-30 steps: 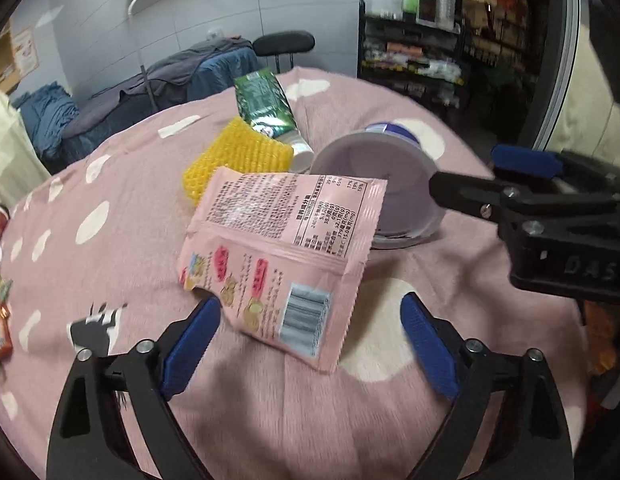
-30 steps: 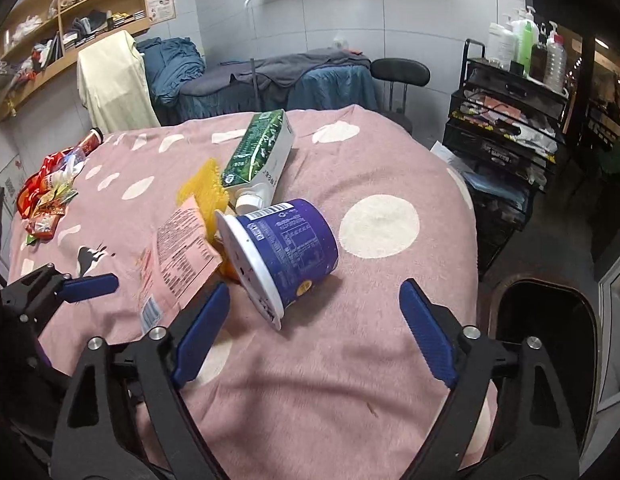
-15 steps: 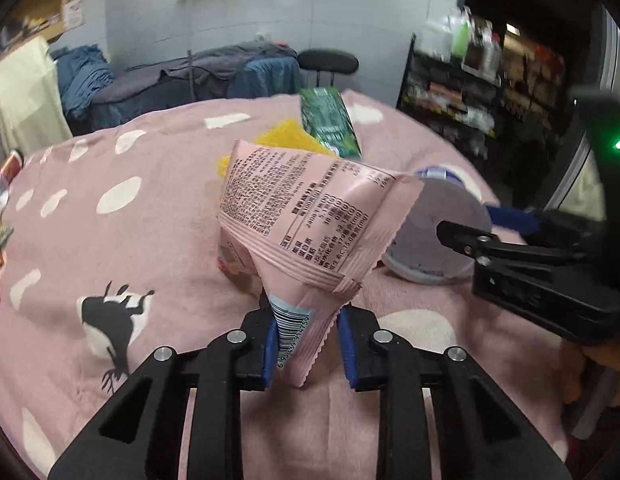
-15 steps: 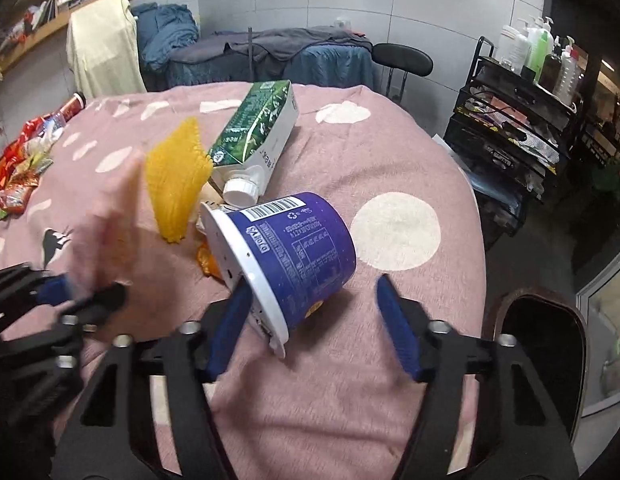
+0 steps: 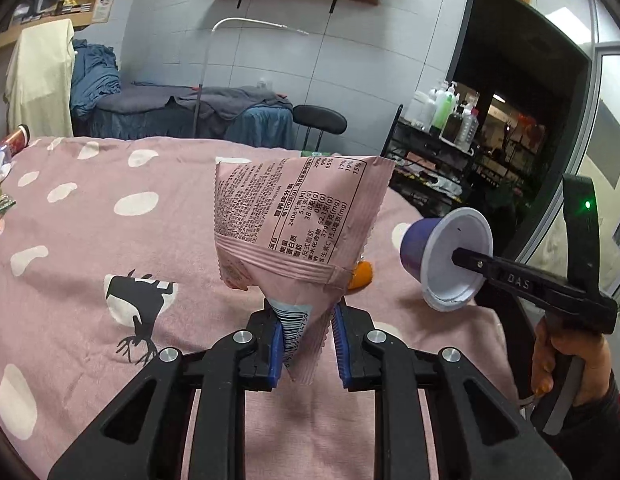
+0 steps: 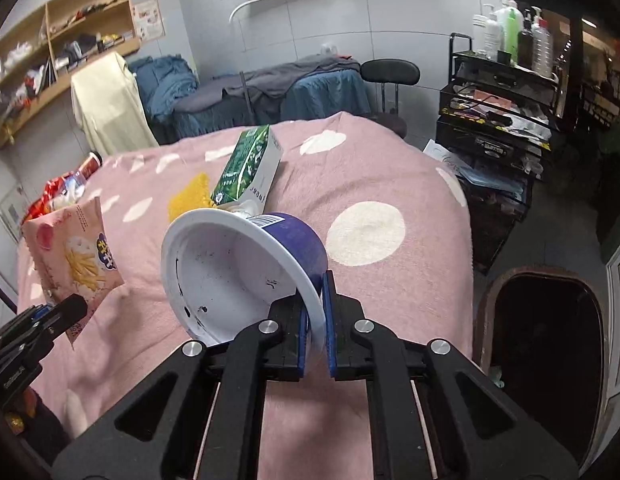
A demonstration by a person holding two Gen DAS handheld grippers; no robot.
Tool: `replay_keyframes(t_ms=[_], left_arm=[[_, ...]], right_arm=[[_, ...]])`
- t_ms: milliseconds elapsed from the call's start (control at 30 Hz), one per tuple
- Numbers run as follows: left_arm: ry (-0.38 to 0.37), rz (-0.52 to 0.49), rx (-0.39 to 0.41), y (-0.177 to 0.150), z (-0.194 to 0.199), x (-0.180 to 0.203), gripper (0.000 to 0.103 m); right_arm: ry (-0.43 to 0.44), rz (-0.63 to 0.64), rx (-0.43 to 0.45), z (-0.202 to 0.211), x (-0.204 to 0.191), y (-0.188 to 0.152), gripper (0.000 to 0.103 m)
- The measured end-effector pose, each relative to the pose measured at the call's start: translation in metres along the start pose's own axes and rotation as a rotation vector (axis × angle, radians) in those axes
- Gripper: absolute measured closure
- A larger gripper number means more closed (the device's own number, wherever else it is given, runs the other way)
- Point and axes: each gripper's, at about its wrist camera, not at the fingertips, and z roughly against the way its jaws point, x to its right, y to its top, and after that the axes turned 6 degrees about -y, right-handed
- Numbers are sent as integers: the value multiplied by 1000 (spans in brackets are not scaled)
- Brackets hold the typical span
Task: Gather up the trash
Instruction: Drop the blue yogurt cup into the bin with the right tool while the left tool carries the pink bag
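Note:
My left gripper (image 5: 305, 344) is shut on the bottom corner of a pink snack bag (image 5: 297, 236) and holds it up above the pink spotted tablecloth (image 5: 89, 240). The bag also shows in the right wrist view (image 6: 73, 256). My right gripper (image 6: 314, 340) is shut on the rim of a purple and white cup (image 6: 237, 276), lifted off the table with its open mouth toward the camera. The cup shows at the right of the left wrist view (image 5: 446, 256). A green carton (image 6: 249, 168) and a yellow mesh piece (image 6: 187, 198) lie on the table behind the cup.
A dark bin (image 6: 546, 344) stands on the floor to the right of the table. Snack wrappers (image 6: 57, 196) lie at the table's far left. An orange scrap (image 5: 360, 274) lies behind the bag. A black shelf cart (image 6: 498, 120) and a chair (image 6: 390, 76) stand beyond.
Both grippers went from open to shut. The left one took the pink bag and raised it. The right one closed on the cup's rim and lifted it off the table.

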Motion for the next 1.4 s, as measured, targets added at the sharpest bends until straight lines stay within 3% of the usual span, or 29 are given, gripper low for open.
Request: replay_keyframes(t_ms=[367,800,1033,1267,1400], left_arm=[[-134,-72,63,10,11,54,82],[-293,-181,9,3,-20,128,82],[-351,-204,-41,-7,-38,149,82],[-376,-223,-73,-13,-50,165,82],[-380,-236,-93,-17,-55,168,82]], right_arm=[[-35,-174,78,64,70,-31,95],[-183,-315,63,87,146,-72,94],[-299,-385,-37,60,189,-90,95],[-365,-444,-199,18,219,-113,94],[-381,-458,-249,6,225,-128,94]])
